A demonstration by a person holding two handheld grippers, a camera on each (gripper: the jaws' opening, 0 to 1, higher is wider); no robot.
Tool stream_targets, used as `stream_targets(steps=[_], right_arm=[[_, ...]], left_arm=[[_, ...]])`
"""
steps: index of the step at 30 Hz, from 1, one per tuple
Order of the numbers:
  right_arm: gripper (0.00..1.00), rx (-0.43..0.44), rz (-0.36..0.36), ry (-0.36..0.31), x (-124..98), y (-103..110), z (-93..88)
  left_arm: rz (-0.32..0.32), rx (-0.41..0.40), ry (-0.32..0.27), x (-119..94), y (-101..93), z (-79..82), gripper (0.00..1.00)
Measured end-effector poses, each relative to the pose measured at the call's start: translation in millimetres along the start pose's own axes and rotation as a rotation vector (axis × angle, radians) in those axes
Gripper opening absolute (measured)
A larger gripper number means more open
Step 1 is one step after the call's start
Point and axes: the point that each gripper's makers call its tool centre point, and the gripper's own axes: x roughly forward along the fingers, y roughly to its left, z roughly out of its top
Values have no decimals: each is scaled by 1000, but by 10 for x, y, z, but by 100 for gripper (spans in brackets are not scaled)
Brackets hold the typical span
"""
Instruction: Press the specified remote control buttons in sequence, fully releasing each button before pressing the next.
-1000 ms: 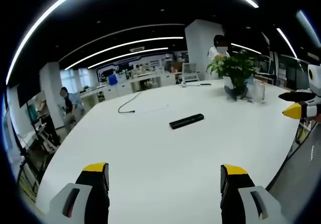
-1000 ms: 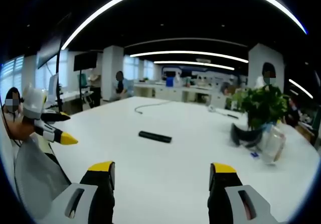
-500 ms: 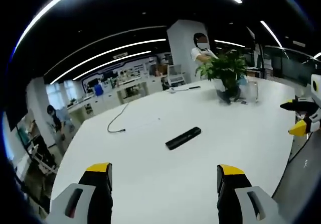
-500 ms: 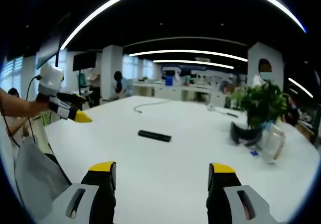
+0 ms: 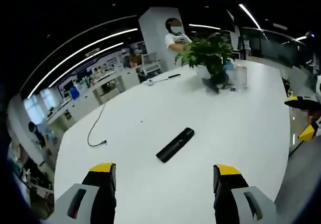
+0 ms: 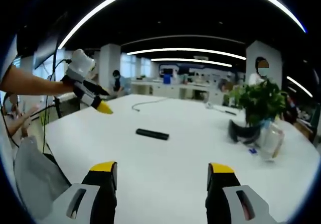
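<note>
Remote control (image 5: pixel 175 144) lies flat mid-surface (image 5: pixel 241 133), long axis running near-left to far-right, directly ahead of the spread, empty left gripper (image 5: pixel 164 173), which is nearer than the spread right gripper (image 6: pixel 161 170).

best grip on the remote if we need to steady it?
Probably across its narrow width, near one end. The remote is a slim black bar lying flat on the white table, with bare tabletop on both long sides. Coming straight down with the open left gripper, jaws straddling the long edges, should leave the middle free.
</note>
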Motion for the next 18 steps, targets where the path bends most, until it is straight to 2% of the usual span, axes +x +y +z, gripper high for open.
stream_targets(steps=[8,12,18], right_arm=[[71,3,-7,14,11,-17,-20],[71,-1,-12,19,17,-24,-29],[70,-8,-14,34,35,-27,-55]], left_arm=[[-111,72,78,394,-28,50,77],[-151,72,166,600,-20,-41,76],[-203,123,225,844,-15,-74,70]])
